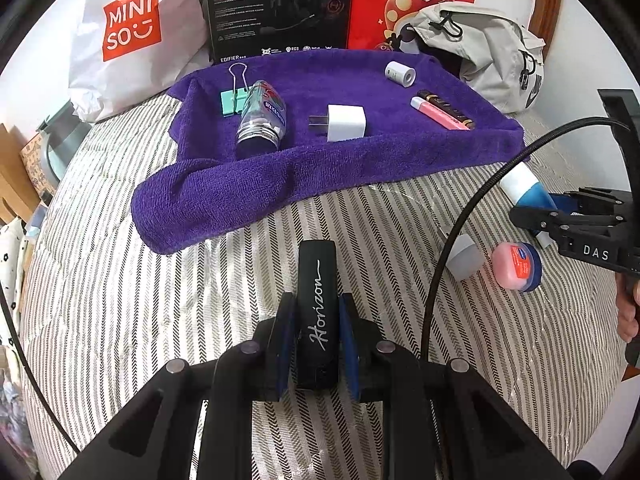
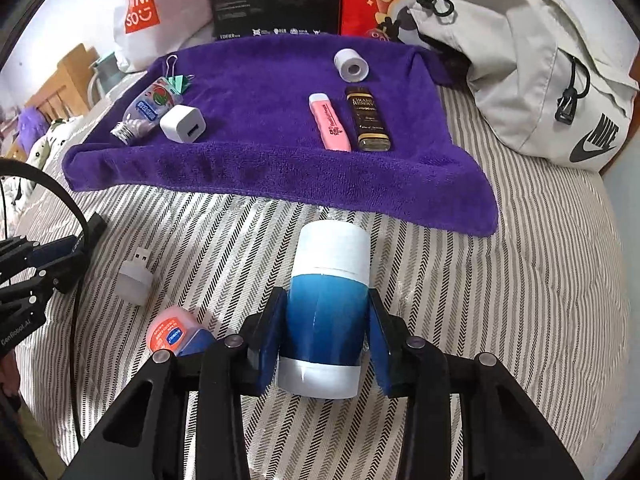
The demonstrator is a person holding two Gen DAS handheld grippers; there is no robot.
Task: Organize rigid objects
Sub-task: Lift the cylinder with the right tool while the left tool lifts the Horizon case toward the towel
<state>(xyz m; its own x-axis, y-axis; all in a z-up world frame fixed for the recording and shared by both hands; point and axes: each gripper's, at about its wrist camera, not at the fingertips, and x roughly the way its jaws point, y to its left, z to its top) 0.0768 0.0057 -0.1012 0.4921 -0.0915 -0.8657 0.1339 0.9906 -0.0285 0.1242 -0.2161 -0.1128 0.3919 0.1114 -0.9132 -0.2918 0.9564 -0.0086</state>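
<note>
The left tool [image 1: 316,322] is gripping a slim black case [image 1: 317,312] lettered "Horizon" in white script, its blue pads pressing on both long sides while the case is pointing forward over the striped bed [image 1: 120,280]. The right tool [image 2: 326,332] is clamping a stubby cylinder [image 2: 328,304] with a white cap, a blue body fading from light to dark, and a white base band; it is lying lengthwise between the pads, just short of the purple towel [image 2: 260,160].

On that towel, several things are lying in a loose row: a mint binder clip [image 1: 232,102] touching a clear small bottle [image 1: 262,118] with a red and blue label, a white charger plug [image 1: 344,122] just beside the bottle, a pink highlighter [image 2: 329,122] lying alongside a dark brown flat bottle [image 2: 366,118] with gold lettering, and a small white roll [image 2: 351,65] farther back.

On the bed near the right tool, a pink-lidded blue jar [image 2: 176,336] and a pale USB night light [image 2: 134,278] are sitting near each other. A grey backpack [image 2: 540,80] is slumping beside the towel's right edge.
</note>
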